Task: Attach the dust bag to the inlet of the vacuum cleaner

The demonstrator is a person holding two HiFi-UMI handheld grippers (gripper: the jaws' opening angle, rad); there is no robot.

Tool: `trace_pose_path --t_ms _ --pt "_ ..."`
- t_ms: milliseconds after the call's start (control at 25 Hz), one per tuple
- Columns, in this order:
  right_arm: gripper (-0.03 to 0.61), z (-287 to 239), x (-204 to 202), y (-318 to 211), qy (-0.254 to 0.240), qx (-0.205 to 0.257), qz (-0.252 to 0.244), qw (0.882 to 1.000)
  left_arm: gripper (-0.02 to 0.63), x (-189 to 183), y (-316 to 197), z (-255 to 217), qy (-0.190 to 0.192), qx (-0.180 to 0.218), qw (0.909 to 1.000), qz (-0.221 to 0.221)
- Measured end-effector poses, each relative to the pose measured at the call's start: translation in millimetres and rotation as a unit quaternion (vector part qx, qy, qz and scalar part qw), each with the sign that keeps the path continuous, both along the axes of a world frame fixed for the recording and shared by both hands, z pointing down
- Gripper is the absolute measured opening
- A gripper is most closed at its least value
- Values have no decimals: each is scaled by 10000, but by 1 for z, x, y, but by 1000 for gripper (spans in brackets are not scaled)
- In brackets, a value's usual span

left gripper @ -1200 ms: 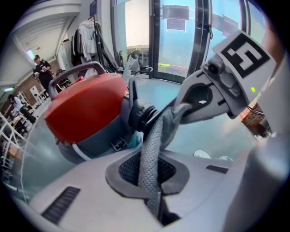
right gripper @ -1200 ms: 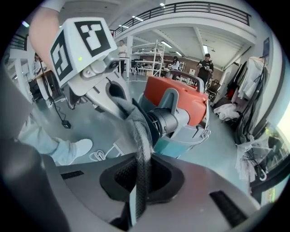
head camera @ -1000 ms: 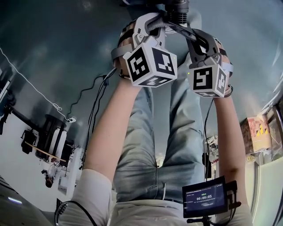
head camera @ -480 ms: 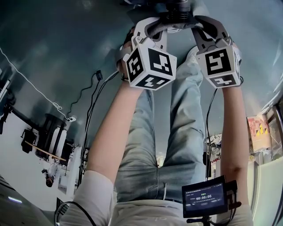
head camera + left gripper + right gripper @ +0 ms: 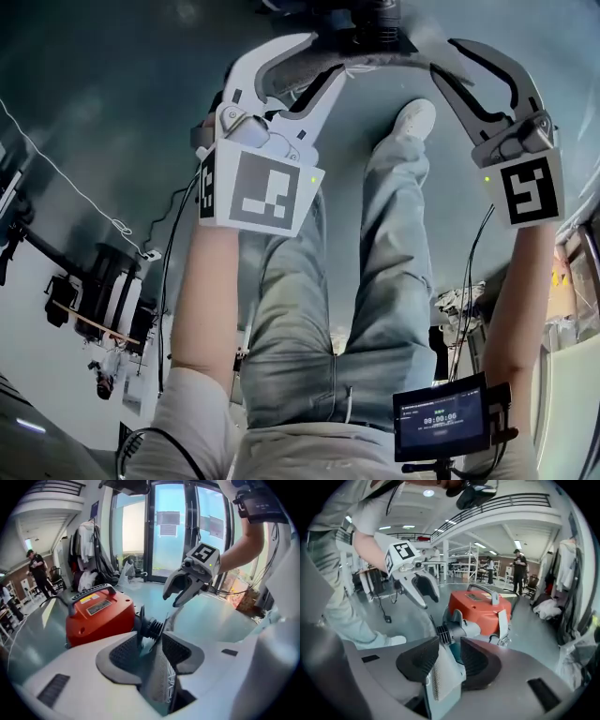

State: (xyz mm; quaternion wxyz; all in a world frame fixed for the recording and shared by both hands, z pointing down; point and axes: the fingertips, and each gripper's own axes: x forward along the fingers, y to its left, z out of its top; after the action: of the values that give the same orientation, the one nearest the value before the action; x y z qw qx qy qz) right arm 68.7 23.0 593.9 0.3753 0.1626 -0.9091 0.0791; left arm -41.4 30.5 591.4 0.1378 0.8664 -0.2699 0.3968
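The floor is smooth, shiny and grey-green. Black cables lie on it at the left. The person stands on it in blue jeans and a white shoe. A small screen sits near the person's waist.

The red vacuum cleaner stands on the floor just past both grippers. Its black ribbed inlet points at them.

The left gripper is opening its jaws, and they are wide. Nothing is pinched between them. The right gripper is opening too. It is wide, with nothing pinched. The two grippers are held apart, one at each side of the inlet.

Only the head view shows the legs, the shoe and the screen. In it a thin grey band curves from one gripper to the other, near the inlet. I cannot tell if this is the dust bag.

Only the left gripper view shows tall glass doors far back and clothes hanging at the left.

Only the right gripper view shows a high balcony rail, ceiling lights and a white strap on the vacuum cleaner. People stand far away in the big hall.
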Motion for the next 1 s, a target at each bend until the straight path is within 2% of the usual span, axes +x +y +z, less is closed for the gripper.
trace_pose_path --t_ms 120,200,240,320,400,640,840,960,1000 --pt "149 19 -16 5 606 214 -962 9933 172 12 2 22 -482 -135 9943 944" --pt "143 23 -26 5 765 397 -1364 9869 159 18 0 32 -892 74 9854 1450" --pt "81 22 -29 6 823 434 -1488 9845 141 20 -1 34 -1037 173 9811 1627" --pt "17 22 -31 10 936 401 -1712 9800 91 23 1 33 -1183 231 9744 1900" --pt "15 21 -31 13 978 352 -1800 9782 49 23 5 29 -1154 166 9728 2002" --pt "15 19 -29 12 1065 183 -1924 9753 48 21 6 18 -1029 -33 9725 2090" --pt "15 18 -27 11 990 -5 -1836 9780 48 19 8 -3 -1450 -225 9543 2602" --pt "17 19 -27 9 919 58 -1816 9791 48 22 -3 -10 -1046 -388 9695 2181" --pt "17 19 -27 10 925 67 -1812 9791 48 22 -3 -4 -995 -469 9703 2154"
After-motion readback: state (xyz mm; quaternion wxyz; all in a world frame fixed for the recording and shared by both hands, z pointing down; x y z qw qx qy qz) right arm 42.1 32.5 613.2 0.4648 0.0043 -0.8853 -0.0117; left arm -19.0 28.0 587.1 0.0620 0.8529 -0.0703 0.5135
